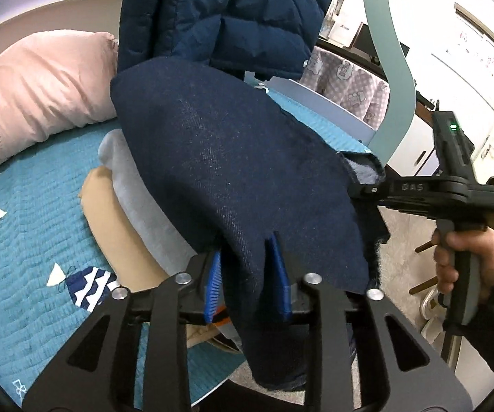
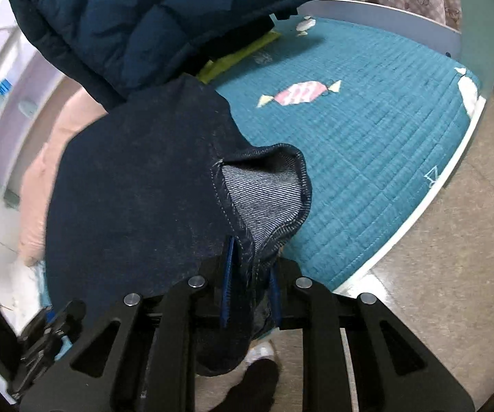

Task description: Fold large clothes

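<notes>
denim garment (image 1: pixel 233 171) held in the air between two grippers above the near edge of the bed (image 1: pixel 24 240).

left gripper (image 1: pixel 247 274) has its blue pads either side of a fold of the cloth with some slack showing, so whether they pinch it cannot be told; right gripper (image 2: pixel 250 285) is clamped on the hemmed edge, its pale inner weave exposed. to do the step well, judged from here: keep both holds level and the span taut, then lower the cloth flat onto the teal quilt (image 2: pixel 367 137), clear of the folded stack (image 1: pixel 116 185) and the puffer jacket (image 1: pixel 219 10). hidden: the garment's type, full length and lower end, cut off below both views; the quilt directly beneath it.
</notes>
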`<state>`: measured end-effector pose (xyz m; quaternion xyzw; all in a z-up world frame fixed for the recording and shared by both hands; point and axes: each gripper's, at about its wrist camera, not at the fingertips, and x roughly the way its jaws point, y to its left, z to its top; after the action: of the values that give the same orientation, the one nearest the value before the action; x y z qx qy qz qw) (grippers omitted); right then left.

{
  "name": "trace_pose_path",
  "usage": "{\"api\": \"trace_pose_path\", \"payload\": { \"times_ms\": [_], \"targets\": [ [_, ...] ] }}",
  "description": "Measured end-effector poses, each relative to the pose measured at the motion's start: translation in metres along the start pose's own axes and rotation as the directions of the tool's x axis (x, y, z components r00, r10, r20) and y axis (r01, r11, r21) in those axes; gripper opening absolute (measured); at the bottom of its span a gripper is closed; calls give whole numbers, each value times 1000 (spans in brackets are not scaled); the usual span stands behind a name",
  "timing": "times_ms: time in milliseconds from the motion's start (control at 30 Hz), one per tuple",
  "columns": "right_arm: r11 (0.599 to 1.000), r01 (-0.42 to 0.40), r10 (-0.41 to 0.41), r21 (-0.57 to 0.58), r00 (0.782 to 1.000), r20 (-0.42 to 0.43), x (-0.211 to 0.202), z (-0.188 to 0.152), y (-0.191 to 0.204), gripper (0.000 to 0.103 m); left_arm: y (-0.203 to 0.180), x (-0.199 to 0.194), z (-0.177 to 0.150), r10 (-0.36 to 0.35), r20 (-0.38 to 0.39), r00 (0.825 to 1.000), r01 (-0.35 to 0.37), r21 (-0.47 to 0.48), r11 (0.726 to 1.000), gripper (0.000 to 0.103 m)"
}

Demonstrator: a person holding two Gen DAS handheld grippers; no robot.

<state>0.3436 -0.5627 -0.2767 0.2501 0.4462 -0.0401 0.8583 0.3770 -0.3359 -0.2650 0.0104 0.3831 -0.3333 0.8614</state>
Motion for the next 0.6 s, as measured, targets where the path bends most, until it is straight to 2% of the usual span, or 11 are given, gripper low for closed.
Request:
{"api": "trace_pose_path", "payload": {
  "times_ms": [67, 100, 167, 233, 267, 333, 433, 500, 533, 600],
  "targets": [
    [1000, 9, -9, 19, 1000, -8, 2, 2, -3, 21, 7, -12, -2, -3, 14, 1000, 3, -12, 1000, 36],
    [1000, 21, -21, 19, 1000, -8, 2, 2, -2, 26, 10, -20, 0, 2, 31, 1000, -1, -23, 1000, 36],
    [999, 45, -45, 24, 999, -1, -3, 4, -1, 27, 17, -38, 13, 0, 87, 996, 2, -18, 1000, 39],
    [998, 56, -56, 26, 998, 10, -7, 5, 0, 27, 18, -52, 32, 22, 152, 988, -25, 15, 1000, 44],
    [998, 61, -61, 30, 998, 15, -10, 6, 1, 27, 19, -57, 44, 12, 178, 984, -19, 37, 999, 50],
    [998, 64, -64, 14, 997, 36, -20, 7, 6, 28, 23, -57, 72, -10, 188, 982, -4, 72, 997, 53],
    [998, 51, -47, -46, 996, 79, -41, 8, 19, 29, 19, -45, 103, -22, 149, 989, 0, 148, 989, 59],
    [989, 98, -88, -114, 992, 93, -50, 6, 34, 29, 22, -24, 124, -30, 97, 995, 14, 167, 986, 59],
    [974, 156, -137, -167, 983, 120, -58, 4, 47, 29, 25, -11, 132, -41, 60, 997, 30, 170, 985, 59],
    [969, 143, -119, -203, 985, 126, -63, 1, 59, 29, 29, 11, 140, -6, 12, 1000, 4, 168, 986, 59]
  ]
}}
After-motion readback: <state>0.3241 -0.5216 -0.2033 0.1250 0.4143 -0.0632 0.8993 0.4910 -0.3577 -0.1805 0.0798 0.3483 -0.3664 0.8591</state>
